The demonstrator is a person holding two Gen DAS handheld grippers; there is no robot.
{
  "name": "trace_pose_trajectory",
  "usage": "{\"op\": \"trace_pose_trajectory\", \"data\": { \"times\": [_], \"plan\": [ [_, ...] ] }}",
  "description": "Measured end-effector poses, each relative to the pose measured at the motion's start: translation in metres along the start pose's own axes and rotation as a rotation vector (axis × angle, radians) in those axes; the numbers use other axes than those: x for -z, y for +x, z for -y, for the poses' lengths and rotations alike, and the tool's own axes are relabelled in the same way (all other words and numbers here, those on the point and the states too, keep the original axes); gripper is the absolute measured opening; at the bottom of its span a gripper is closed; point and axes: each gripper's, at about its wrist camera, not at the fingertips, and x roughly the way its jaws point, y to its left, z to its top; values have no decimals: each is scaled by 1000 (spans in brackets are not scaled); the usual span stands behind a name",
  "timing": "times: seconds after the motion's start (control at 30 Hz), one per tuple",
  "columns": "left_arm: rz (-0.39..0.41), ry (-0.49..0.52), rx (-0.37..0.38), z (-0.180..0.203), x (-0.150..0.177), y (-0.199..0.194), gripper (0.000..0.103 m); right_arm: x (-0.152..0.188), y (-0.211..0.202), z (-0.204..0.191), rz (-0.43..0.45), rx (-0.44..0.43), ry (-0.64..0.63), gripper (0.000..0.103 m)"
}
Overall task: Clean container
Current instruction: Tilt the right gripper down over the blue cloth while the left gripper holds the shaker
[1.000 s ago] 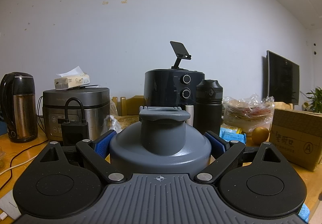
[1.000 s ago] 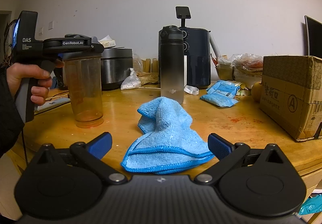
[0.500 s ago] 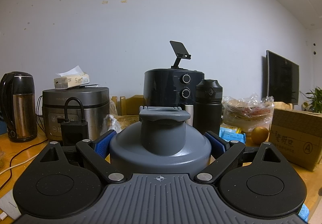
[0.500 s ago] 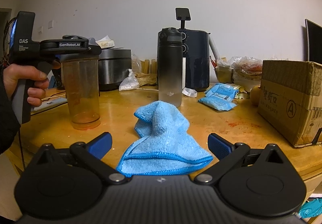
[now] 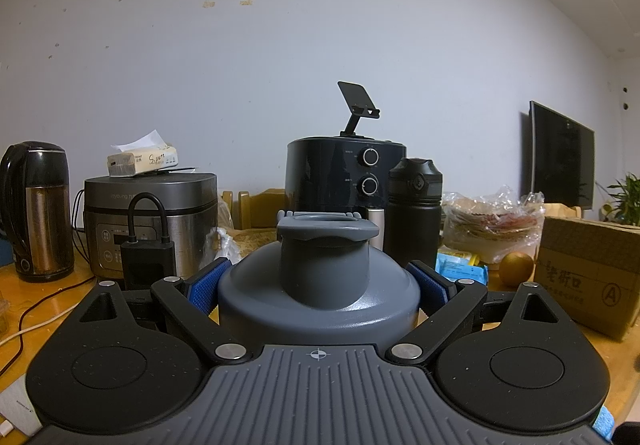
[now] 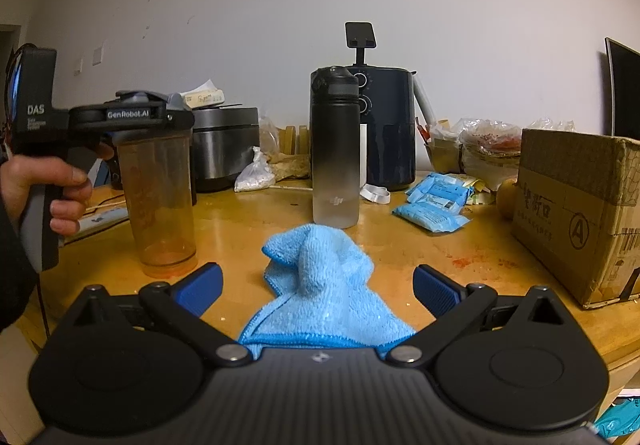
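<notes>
The left gripper is closed on the grey lid of the container, its blue pads pressed against either side of the lid's dome. From the right wrist view the container is a tall, clear, orange-tinted shaker standing upright on the wooden table, with an orange residue at its base (the lid itself is mostly hidden behind the gripper there). A hand grips the left tool's handle.

The right gripper stands wide open with nothing between its pads, low over a crumpled blue cloth; whether it touches the cloth I cannot tell. Beyond the cloth stands a black bottle, with an air fryer behind it and a cardboard box to the right.
</notes>
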Motion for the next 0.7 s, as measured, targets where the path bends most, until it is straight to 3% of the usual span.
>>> {"op": "trace_pose_trajectory", "data": {
  "times": [0.37,0.7],
  "plan": [
    [3,-4,-1,1,1,0,95,-24,7,0,-120,-38,-14,103],
    [2,-10,0,1,0,0,95,-46,26,1,-256,-9,-40,103]
  ]
}}
